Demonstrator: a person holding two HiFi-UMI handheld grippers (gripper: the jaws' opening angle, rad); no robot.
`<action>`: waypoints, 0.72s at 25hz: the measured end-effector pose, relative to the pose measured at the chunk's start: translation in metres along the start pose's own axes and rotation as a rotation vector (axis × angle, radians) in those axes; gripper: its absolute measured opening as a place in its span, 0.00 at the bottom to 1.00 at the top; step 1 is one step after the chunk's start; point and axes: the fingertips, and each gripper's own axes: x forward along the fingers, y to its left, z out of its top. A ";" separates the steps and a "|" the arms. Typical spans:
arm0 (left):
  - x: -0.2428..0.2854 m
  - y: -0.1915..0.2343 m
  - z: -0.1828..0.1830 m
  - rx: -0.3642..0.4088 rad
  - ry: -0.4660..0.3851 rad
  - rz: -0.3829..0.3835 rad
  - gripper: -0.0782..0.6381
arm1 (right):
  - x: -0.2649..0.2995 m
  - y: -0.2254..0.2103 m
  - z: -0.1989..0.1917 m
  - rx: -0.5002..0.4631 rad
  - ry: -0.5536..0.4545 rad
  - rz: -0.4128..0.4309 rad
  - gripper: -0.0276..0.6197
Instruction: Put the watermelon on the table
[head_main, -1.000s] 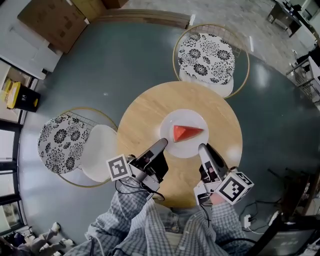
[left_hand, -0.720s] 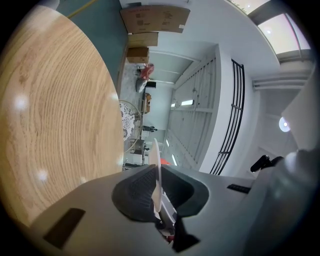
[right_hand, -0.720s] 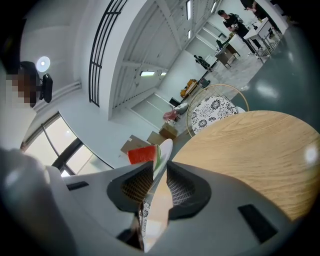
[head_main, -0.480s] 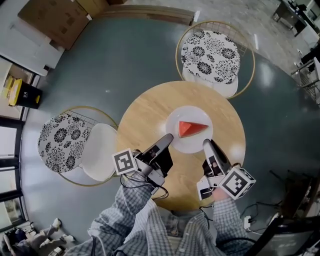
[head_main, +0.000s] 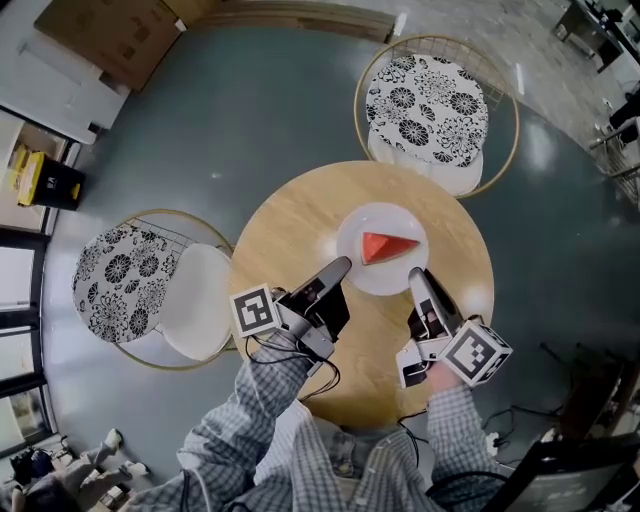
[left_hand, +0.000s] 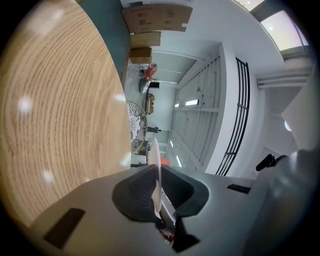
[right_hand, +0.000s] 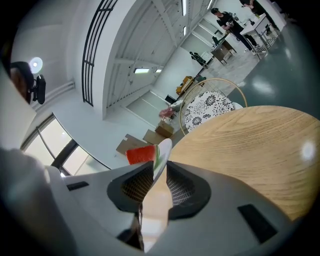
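Note:
A red watermelon wedge (head_main: 388, 246) lies on a white plate (head_main: 364, 268) over the round wooden table (head_main: 290, 225). My left gripper (head_main: 344, 264) is shut on the plate's near-left rim, and my right gripper (head_main: 417, 274) is shut on its near-right rim. In the left gripper view the plate (left_hand: 156, 165) shows edge-on between the dark pads of the gripper (left_hand: 156, 184). In the right gripper view the plate's rim (right_hand: 163, 151) runs between the pads of the gripper (right_hand: 159, 172), with the watermelon (right_hand: 141, 154) just beyond. I cannot tell whether the plate touches the tabletop.
Two round chairs with black-and-white floral cushions stand by the table, one at the far side (head_main: 428, 105) and one at the left (head_main: 125, 290). Cardboard boxes (head_main: 110, 35) and a yellow-black case (head_main: 45, 185) sit at the left. Cables lie on the floor at lower right.
Both grippers have carried the plate with the watermelon farther in over the table and lower. Their grip on the rim is unchanged.

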 end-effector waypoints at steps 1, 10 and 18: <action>0.003 0.001 0.001 0.000 0.000 0.001 0.16 | 0.002 -0.001 0.002 0.001 0.000 -0.001 0.18; 0.016 0.013 0.009 0.005 0.010 0.011 0.16 | 0.012 -0.016 0.008 0.022 0.009 -0.048 0.18; 0.027 0.025 0.017 0.021 0.012 0.035 0.16 | 0.024 -0.027 0.012 0.014 0.026 -0.071 0.18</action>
